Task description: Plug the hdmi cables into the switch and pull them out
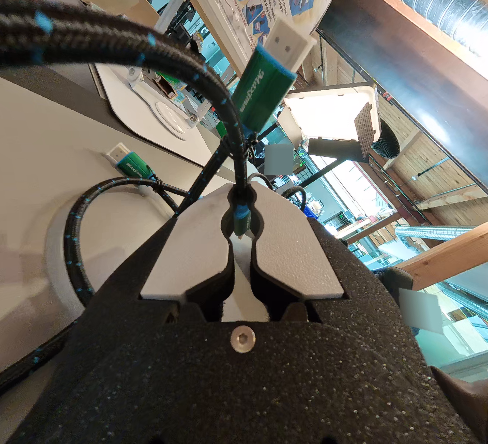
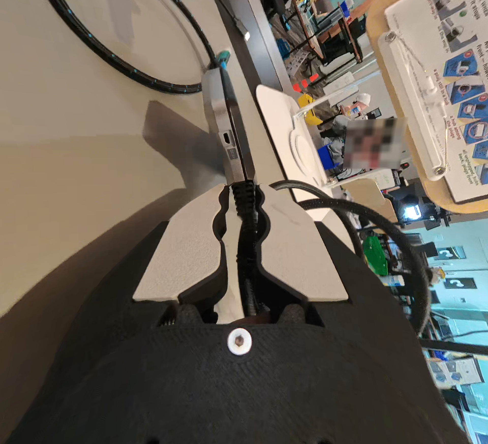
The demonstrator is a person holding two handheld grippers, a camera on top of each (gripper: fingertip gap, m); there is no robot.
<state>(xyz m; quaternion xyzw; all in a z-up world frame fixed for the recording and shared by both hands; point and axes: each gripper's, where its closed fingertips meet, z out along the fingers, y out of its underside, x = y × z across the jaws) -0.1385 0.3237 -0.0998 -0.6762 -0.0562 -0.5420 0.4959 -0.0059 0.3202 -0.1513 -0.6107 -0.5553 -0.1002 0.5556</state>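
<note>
Left gripper (image 1: 241, 209) clamped on a green plug (image 1: 242, 222) and its black braided cable (image 1: 239, 164); a second green plug (image 1: 264, 87) hangs beyond. Right gripper (image 2: 244, 201) clamped on the ribbed cable boot (image 2: 244, 198) of a grey hub (image 2: 224, 124), which lies on the table (image 2: 79, 140).

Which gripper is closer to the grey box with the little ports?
The right gripper. Its fingers close on the black ribbed cable end where it joins the grey hub. The left gripper holds a green plug and braided cable; the hub is not in its view.
</note>
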